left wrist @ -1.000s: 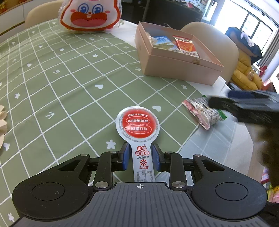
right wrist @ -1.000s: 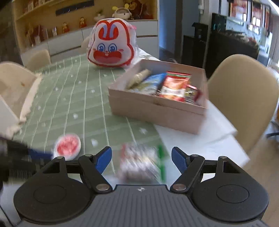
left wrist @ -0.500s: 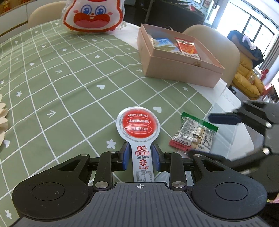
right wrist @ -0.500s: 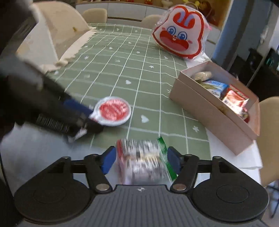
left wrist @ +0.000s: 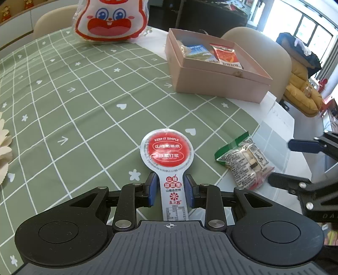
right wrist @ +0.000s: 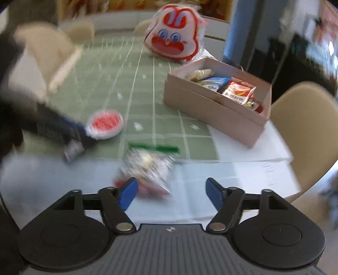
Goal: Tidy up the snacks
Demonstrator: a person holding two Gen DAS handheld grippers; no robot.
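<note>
My left gripper (left wrist: pixel 170 189) is shut on the white stem of a round red-and-white hawthorn snack (left wrist: pixel 168 152) that lies on the green tablecloth; it also shows in the right wrist view (right wrist: pixel 105 123). A clear snack packet with a green top (left wrist: pixel 245 161) lies to its right near the table edge. In the blurred right wrist view my right gripper (right wrist: pixel 171 193) is open, and the packet (right wrist: pixel 149 164) lies just ahead of it, by its left finger. The pink box (left wrist: pixel 213 83) holds several snack packs and also shows in the right wrist view (right wrist: pixel 213 112).
A red-and-white rabbit-face bag (left wrist: pixel 111 20) stands at the far end of the table. A beige chair (right wrist: pixel 304 118) stands right of the box. A white sheet (left wrist: pixel 274 118) covers the table's right edge. A cream fringed object (left wrist: pixel 4 148) lies at the left.
My right gripper has opened wider and drawn back from the packet, swinging right. The packet lies on the table beside the hawthorn snack. My left gripper has kept its grip, shifting slightly forward.
</note>
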